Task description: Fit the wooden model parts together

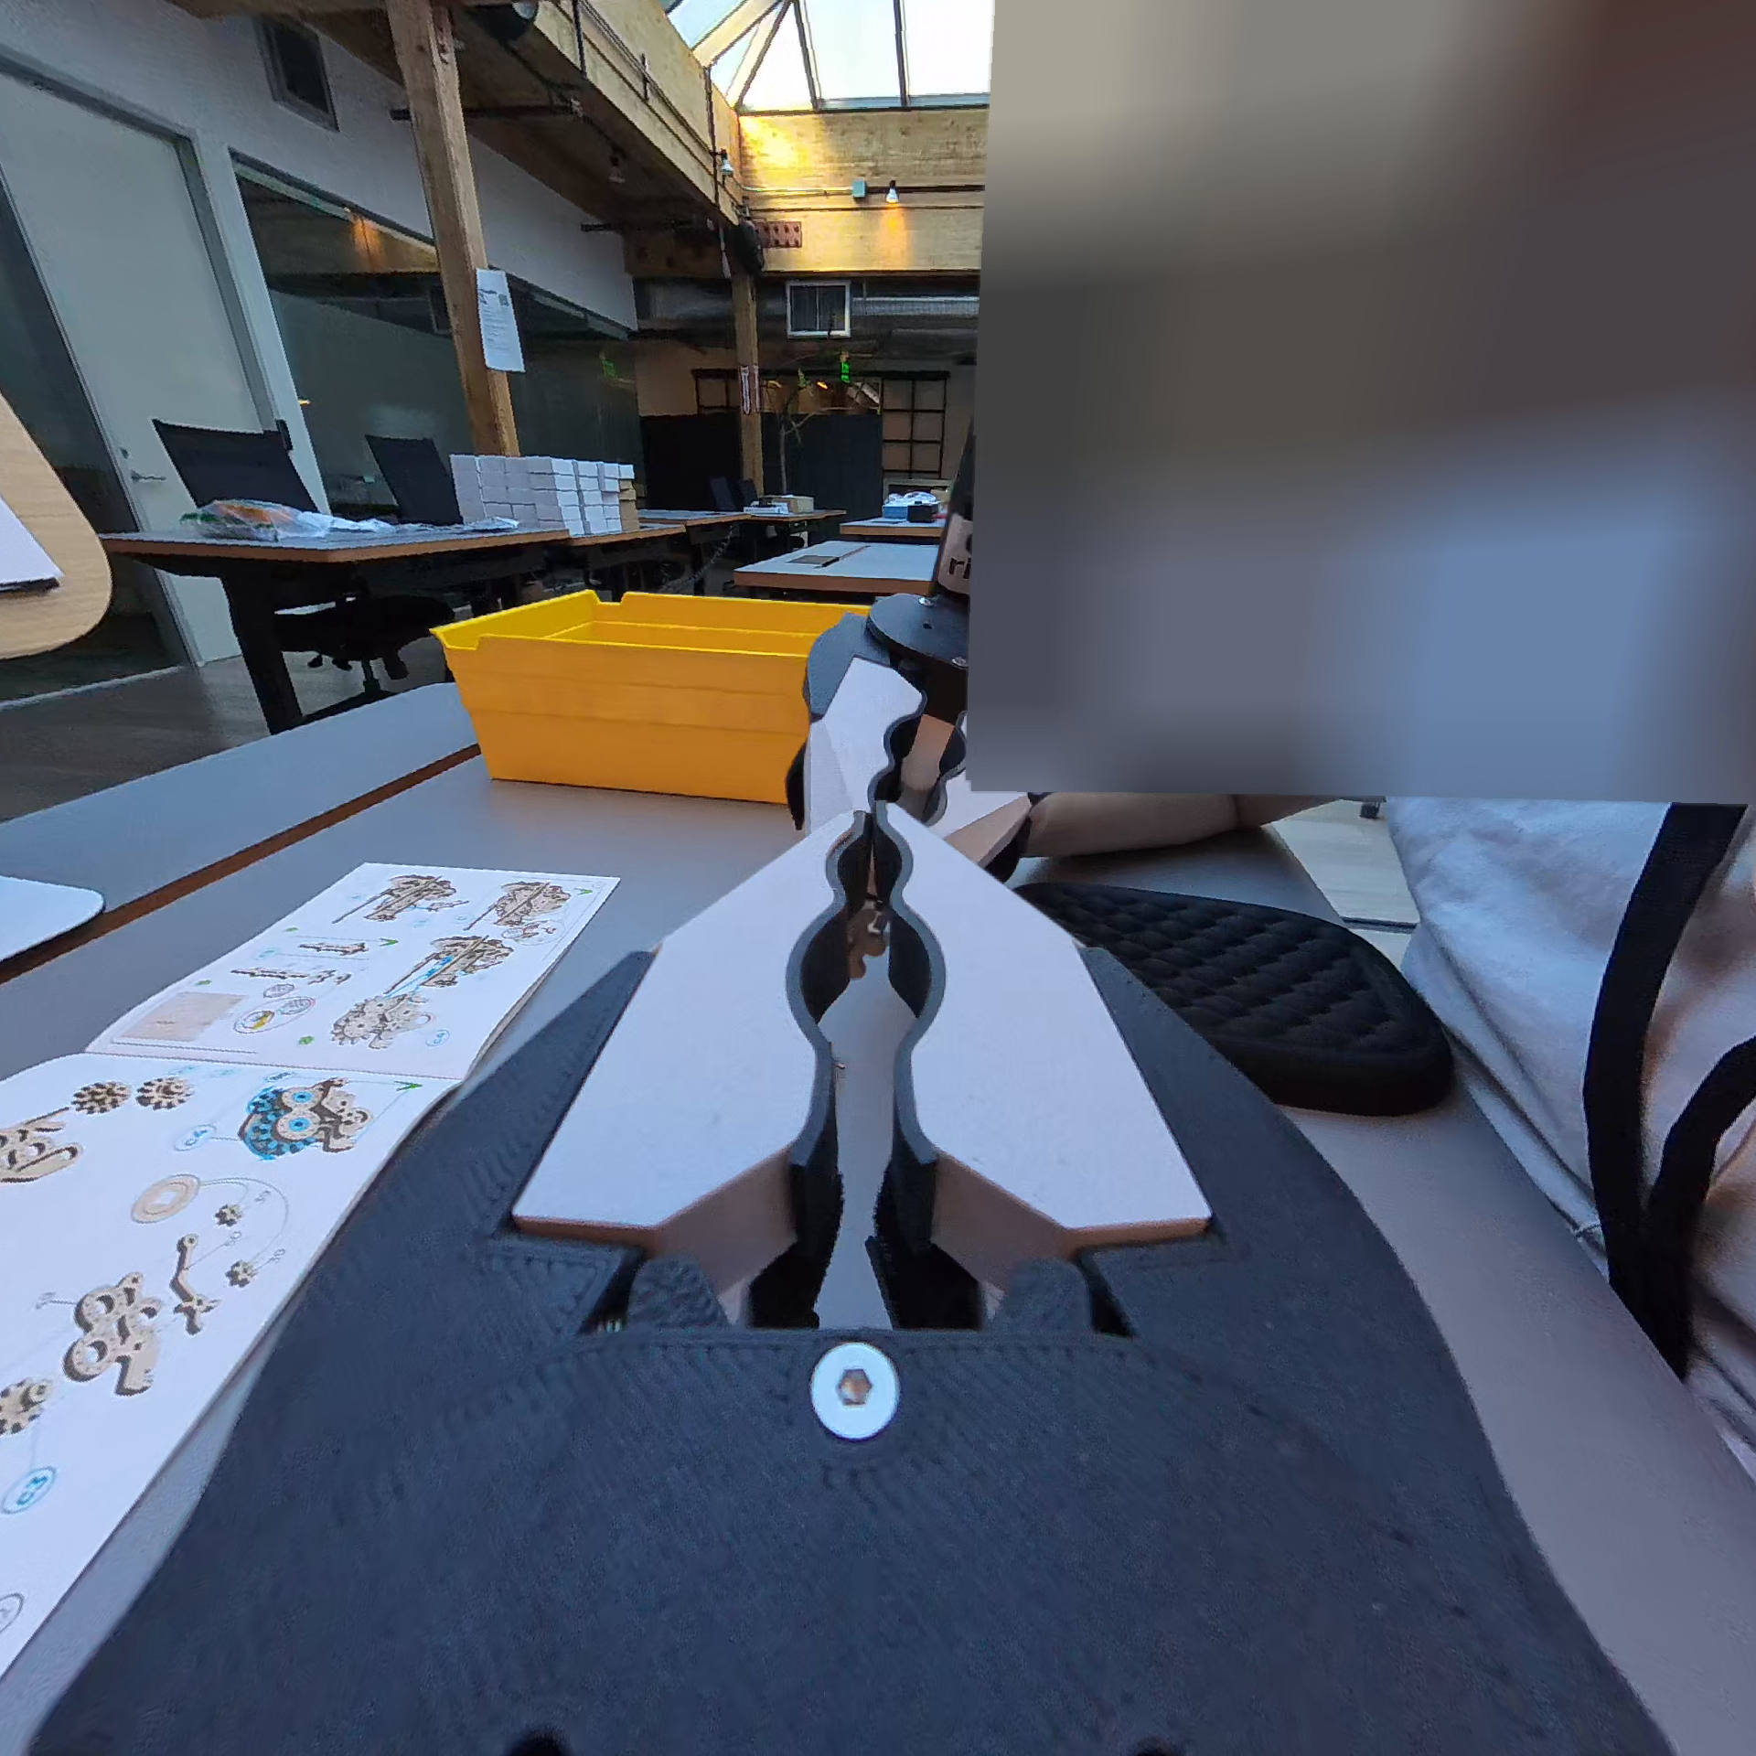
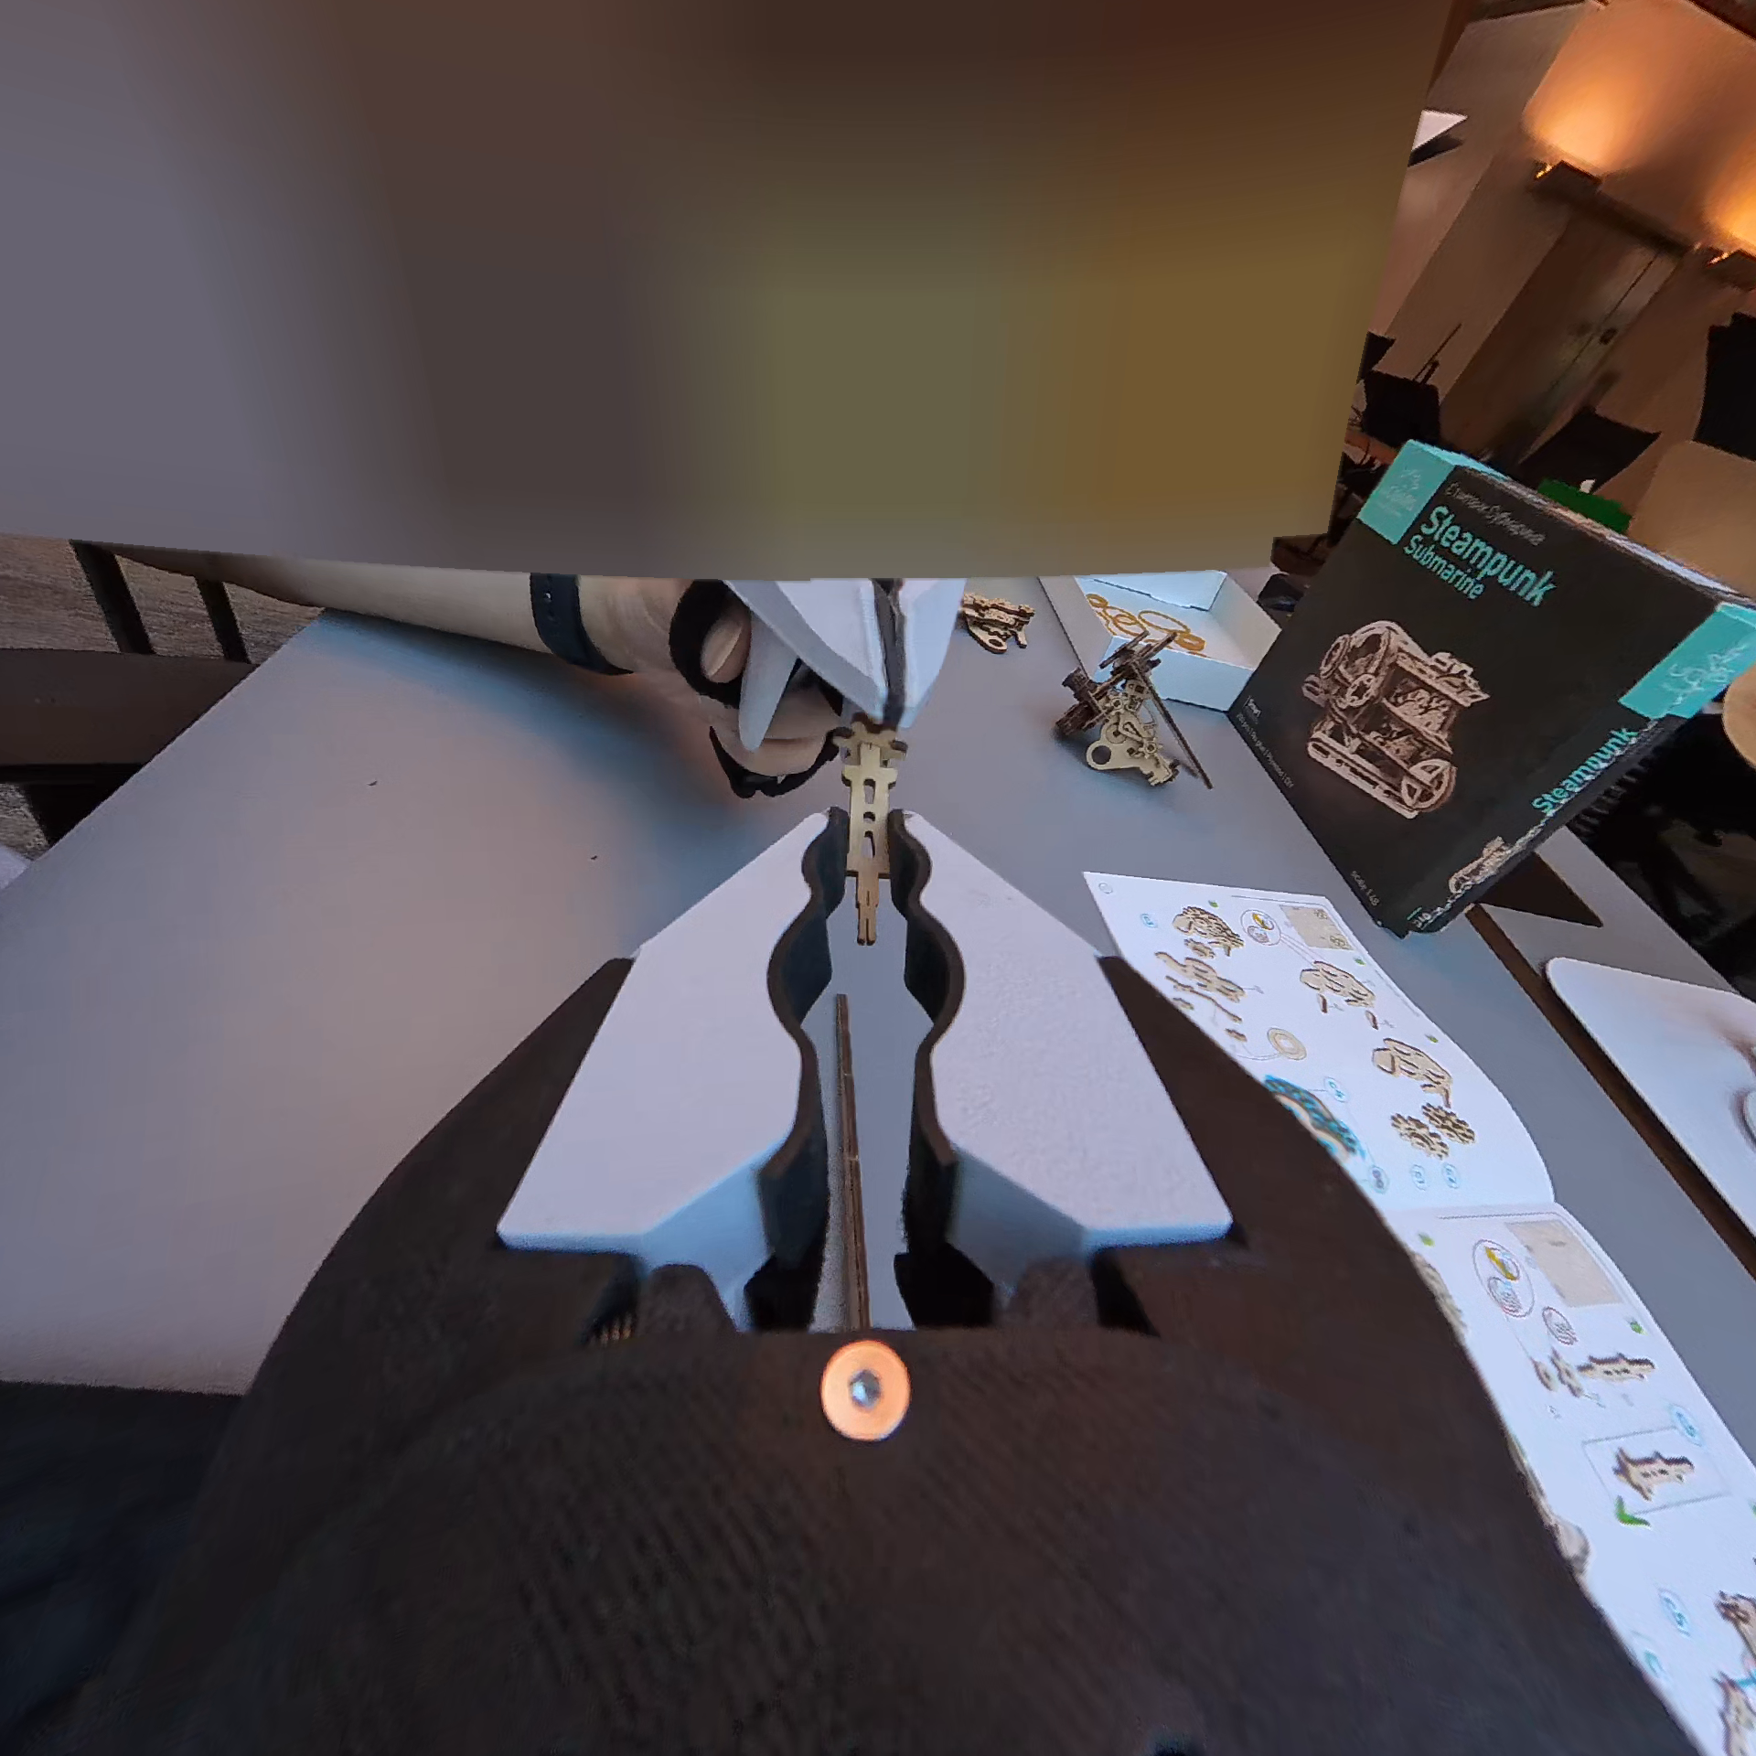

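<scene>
A small slotted wooden part (image 2: 869,836) with a cross-shaped head hangs upright above the grey table (image 2: 380,855). My left gripper (image 1: 869,827) comes in from the far side and its tips are closed on the part's head; it also shows in the right wrist view (image 2: 888,717). My right gripper (image 2: 868,822) faces it tip to tip, with its jaws closed narrowly on the part's shaft. In the left wrist view only a sliver of the wood (image 1: 867,936) shows between the fingers. A thin wooden strip (image 2: 849,1140) shows edge-on in the right gripper's gap; I cannot tell what holds it.
An open instruction booklet (image 2: 1330,1026) lies to the right, beside the dark kit box (image 2: 1482,684), a half-built wooden model (image 2: 1126,722) and a white tray (image 2: 1226,608). A yellow bin (image 1: 627,703) and a black pad (image 1: 1235,988) are on the table. A person's hand (image 2: 665,627) is behind the left gripper. My left and right fingertips are right by each other. From the right gripper's tips to the half-built wooden model (image 2: 1126,722) is close to 25 centimetres.
</scene>
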Demonstrator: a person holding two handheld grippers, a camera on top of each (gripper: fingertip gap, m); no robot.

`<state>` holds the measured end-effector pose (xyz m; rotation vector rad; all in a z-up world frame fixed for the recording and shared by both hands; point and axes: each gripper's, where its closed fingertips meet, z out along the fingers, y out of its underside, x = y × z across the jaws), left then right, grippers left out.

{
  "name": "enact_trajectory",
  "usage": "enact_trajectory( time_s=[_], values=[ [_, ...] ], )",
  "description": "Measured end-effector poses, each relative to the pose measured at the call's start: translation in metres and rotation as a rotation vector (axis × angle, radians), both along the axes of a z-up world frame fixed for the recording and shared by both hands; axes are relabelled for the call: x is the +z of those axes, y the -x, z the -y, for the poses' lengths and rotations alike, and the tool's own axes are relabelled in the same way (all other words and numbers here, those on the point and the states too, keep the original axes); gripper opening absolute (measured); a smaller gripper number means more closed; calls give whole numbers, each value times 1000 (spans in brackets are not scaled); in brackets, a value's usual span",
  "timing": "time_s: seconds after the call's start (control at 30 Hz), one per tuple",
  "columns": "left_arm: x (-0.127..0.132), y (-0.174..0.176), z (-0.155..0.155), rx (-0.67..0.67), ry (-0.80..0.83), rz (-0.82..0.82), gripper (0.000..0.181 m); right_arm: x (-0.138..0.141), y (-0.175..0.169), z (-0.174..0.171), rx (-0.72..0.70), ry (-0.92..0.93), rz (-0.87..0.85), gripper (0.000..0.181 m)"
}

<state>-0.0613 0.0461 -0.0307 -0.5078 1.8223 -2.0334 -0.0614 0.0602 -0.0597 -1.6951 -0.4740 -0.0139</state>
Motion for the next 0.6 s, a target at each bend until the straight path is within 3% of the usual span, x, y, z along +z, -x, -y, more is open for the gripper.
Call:
enact_trajectory(
  time_s=[0.17,0.3,0.43,0.6],
  values=[
    [-10,-7,1,5,1,-61,0,-16,-2,-4,-27,74,5,6],
    [7,-12,-24,67,58,-20,2,-14,-11,0,-41,68,1,6],
    [-18,-7,-27,85,-245,23,16,-7,-16,5,-14,57,-18,6],
    [-31,-5,-18,76,-332,44,8,-14,-8,9,45,92,4,6]
  ],
)
